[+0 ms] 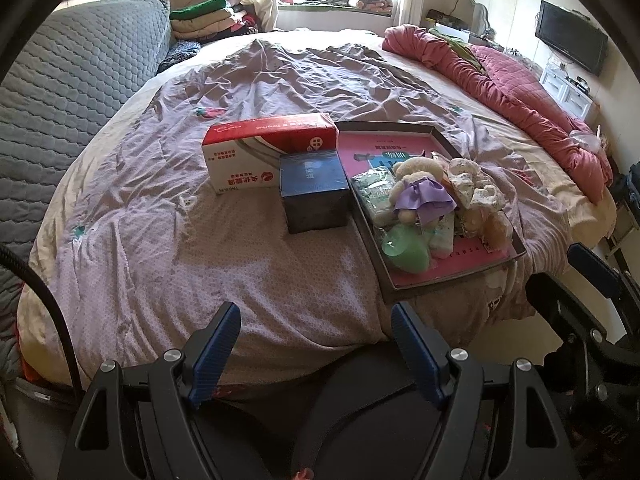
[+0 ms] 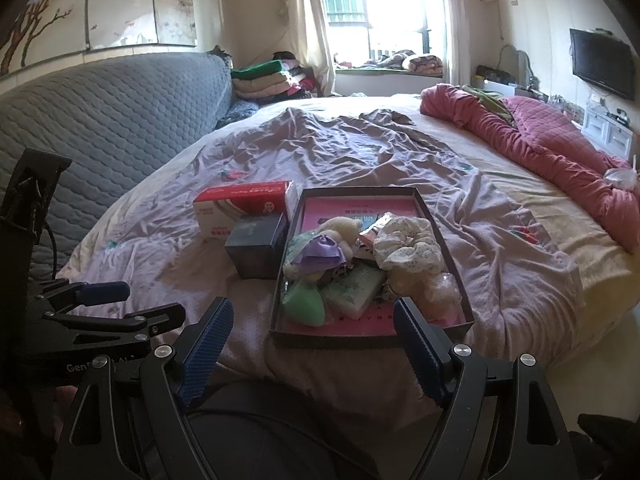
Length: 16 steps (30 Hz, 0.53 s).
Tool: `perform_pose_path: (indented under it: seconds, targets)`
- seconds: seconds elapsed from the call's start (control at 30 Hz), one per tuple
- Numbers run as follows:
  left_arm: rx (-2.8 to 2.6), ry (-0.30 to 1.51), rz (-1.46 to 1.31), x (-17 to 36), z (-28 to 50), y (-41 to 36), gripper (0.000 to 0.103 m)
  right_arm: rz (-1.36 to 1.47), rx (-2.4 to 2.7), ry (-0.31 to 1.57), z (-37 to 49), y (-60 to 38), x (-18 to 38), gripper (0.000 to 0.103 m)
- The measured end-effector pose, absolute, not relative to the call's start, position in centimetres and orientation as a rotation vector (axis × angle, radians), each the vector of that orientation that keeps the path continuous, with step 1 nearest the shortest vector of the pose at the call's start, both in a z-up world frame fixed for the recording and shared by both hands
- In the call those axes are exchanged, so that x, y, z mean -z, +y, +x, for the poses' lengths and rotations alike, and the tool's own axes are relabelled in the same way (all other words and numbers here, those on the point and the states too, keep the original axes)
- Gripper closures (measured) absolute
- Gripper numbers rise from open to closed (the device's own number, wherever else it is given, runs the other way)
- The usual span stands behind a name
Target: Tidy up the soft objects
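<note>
Left wrist view. Left gripper (image 1: 316, 344) at 6 o'clock, blue pads spread wide, nothing between them, hanging over the near edge of the bed (image 1: 200, 264). Lilac sheet, much wrinkled. At centre frame a red-and-white carton (image 1: 256, 152) lies flat; a dark blue box (image 1: 316, 196) stands just in front of it, touching or nearly so. To their 3 o'clock, a shallow tray (image 1: 472, 268) with pink floor and dark rim. Soft things heaped in it: plush toy (image 1: 416, 168) with a purple ribbon (image 1: 424, 196), floral scrunchie (image 1: 476, 188) at the toy's 3 o'clock, green rounded piece (image 1: 404, 252) at its 6 o'clock, pale green packet (image 1: 376, 196) at its 9 o'clock. Rolled pink quilt (image 1: 500, 84) along the bed edge at 2 o'clock. The other gripper's black frame shows at 4 o'clock.

Right wrist view. Right gripper (image 2: 314, 344) at 6 o'clock, fingers apart and empty, tips just short of the tray (image 2: 360, 340), which sits dead ahead. Same heap inside: plush toy (image 2: 344, 228), scrunchie (image 2: 408, 240), green piece (image 2: 304, 304). Carton (image 2: 240, 204) and dark box (image 2: 256, 244) at the tray's 9 o'clock. Left gripper (image 2: 104, 292) visible at 8 o'clock. Grey quilted headboard (image 2: 120, 112) at 10 o'clock.
</note>
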<state>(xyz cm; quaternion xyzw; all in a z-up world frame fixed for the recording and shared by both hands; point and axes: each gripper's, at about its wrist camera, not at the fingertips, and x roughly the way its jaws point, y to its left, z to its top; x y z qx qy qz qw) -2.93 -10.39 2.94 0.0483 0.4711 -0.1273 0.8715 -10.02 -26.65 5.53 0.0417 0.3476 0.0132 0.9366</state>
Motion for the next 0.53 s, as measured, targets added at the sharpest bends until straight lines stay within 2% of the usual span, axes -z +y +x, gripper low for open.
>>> perform_pose_path:
  seconds: [0.53]
  targets:
    - [0.244, 0.984, 0.128, -2.48, -2.74, -10.17, 0.026, 0.094, -0.026, 0.707, -10.02, -26.77, -5.54, 0.02]
